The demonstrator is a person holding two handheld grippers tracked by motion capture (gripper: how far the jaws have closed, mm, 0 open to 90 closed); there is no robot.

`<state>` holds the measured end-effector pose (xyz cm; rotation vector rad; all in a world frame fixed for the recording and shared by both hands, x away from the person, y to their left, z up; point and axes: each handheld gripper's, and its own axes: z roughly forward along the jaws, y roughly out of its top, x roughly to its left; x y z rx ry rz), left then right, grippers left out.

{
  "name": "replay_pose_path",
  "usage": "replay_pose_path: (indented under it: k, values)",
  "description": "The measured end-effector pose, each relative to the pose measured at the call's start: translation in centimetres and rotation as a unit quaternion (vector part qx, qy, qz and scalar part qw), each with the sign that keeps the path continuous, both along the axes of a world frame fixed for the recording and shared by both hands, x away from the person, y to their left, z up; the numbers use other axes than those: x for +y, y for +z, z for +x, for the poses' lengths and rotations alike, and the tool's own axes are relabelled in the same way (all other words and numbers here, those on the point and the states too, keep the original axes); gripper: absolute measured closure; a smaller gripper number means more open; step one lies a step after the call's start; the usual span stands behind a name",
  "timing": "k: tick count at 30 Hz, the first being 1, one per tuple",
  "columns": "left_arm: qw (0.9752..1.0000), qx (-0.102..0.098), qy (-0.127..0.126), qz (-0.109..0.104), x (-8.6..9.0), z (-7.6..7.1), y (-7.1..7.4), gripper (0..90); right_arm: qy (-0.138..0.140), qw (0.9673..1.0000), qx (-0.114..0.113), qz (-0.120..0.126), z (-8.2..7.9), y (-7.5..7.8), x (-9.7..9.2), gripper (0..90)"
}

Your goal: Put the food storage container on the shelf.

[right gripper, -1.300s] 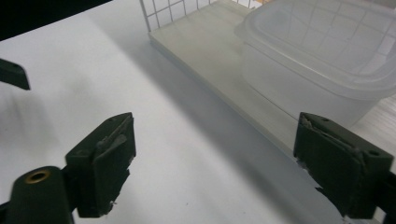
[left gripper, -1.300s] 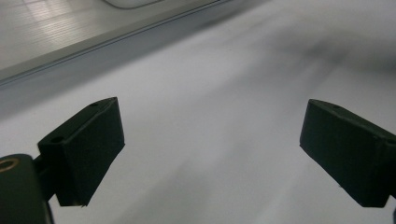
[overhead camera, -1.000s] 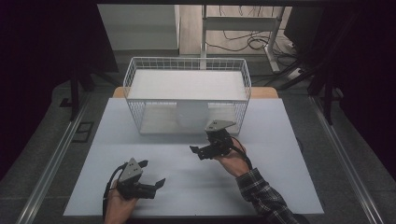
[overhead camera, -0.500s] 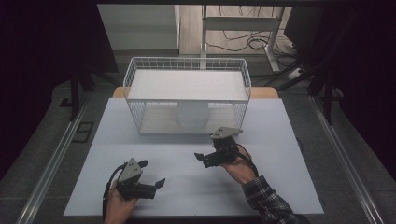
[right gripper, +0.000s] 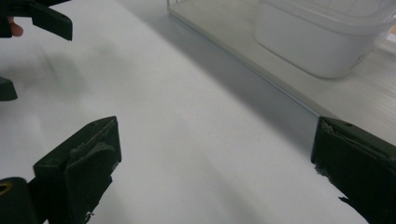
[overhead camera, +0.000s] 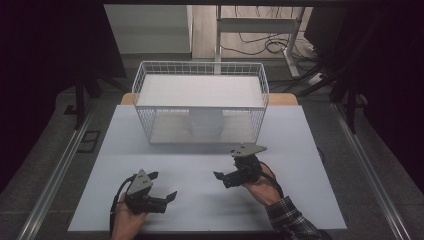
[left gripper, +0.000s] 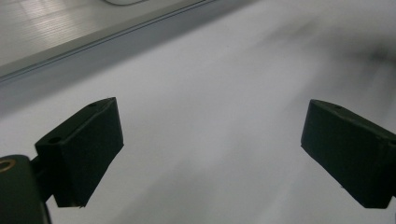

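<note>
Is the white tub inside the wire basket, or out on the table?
Inside. The white tub stands on the floor of the wire basket, seen through its mesh wall.

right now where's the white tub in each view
High view: white tub at centre, inside the wire basket.
Left gripper view: a white rim at the top edge, too little to tell.
Right gripper view: top right.
Shared landmark: the white table.

The left gripper (overhead camera: 162, 187) sits near the table's (overhead camera: 300, 200) front edge, left of centre, held in a hand (overhead camera: 129, 220), its jaws spread wide and empty. The right gripper (overhead camera: 221, 176) hovers right of centre, farther from that edge, jaws likewise wide apart, held by a hand (overhead camera: 260, 187) in a plaid sleeve (overhead camera: 290, 222)
</note>
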<state>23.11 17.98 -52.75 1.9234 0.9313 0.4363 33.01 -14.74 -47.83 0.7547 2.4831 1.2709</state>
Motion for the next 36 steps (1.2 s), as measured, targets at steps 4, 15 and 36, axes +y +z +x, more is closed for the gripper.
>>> replay_pose_path:
  k: [4, 15, 36]
  values:
    - [1.0000, 0.000, 0.000, 0.000, 0.0, 0.0, 0.0, 5.4, -0.004, 1.0000, 0.000, -0.001, -0.5, 0.0, -0.6, 0.6]
    - [1.0000, 0.005, 0.001, 0.001, 0.0, 0.0, 0.1, 5.2, -0.012, 0.9999, -0.007, -0.007, -1.9, 0.0, -2.3, 0.5]
    - [0.9996, 0.011, 0.022, 0.017, 1.3, -1.1, 1.0, 5.4, -0.042, 0.9988, -0.017, -0.016, -4.6, -0.2, -6.5, 0.5]
